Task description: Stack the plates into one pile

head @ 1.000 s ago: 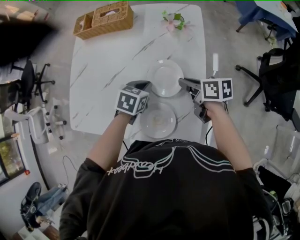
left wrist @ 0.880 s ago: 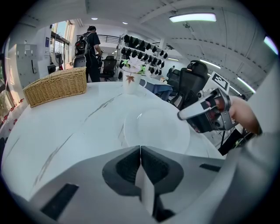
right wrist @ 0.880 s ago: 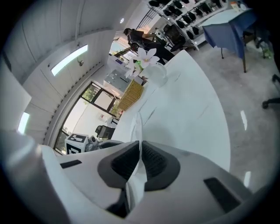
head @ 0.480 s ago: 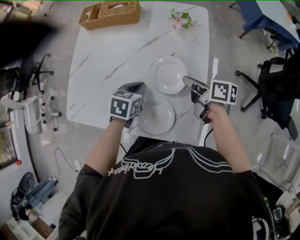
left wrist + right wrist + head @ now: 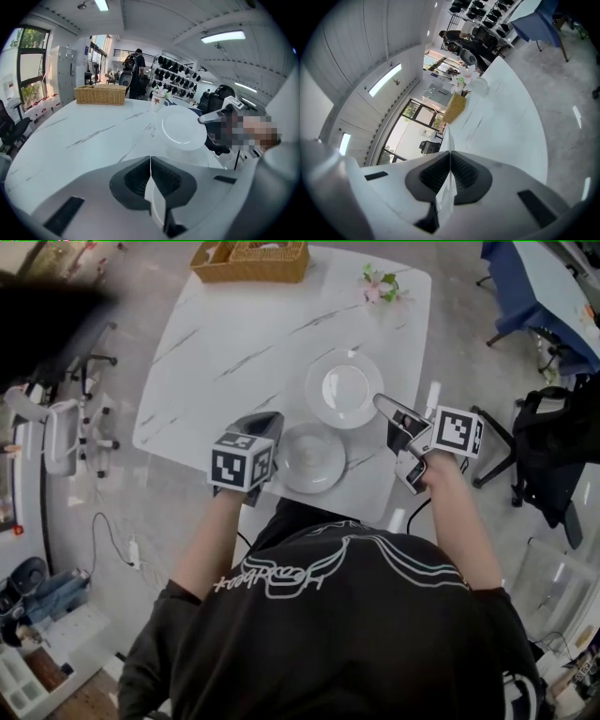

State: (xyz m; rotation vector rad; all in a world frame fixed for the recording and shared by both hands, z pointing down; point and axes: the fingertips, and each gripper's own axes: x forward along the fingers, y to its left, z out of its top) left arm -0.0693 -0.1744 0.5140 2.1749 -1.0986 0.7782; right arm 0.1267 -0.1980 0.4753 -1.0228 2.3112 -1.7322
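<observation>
1. The white marble table [image 5: 225,343] is carrying two white plates, both sitting toward its near right part.
2. The left gripper [image 5: 277,418] is clamping the left rim of the near plate [image 5: 314,457]. In the left gripper view its jaws are pressing together on that thin rim, which is showing edge-on.
3. The right gripper [image 5: 380,401] is gripping the right rim of the far plate [image 5: 344,388]. In the right gripper view its jaws are standing almost closed, pinching the rim between them.
4. The two plates are sitting just beside each other; it cannot be told whether their rims are touching.
5. It cannot be told whether either plate is resting on the table or hanging clear of it.
6. A wicker basket [image 5: 251,259] and flowers [image 5: 380,285] are standing at the far edge, well apart from both plates.
</observation>
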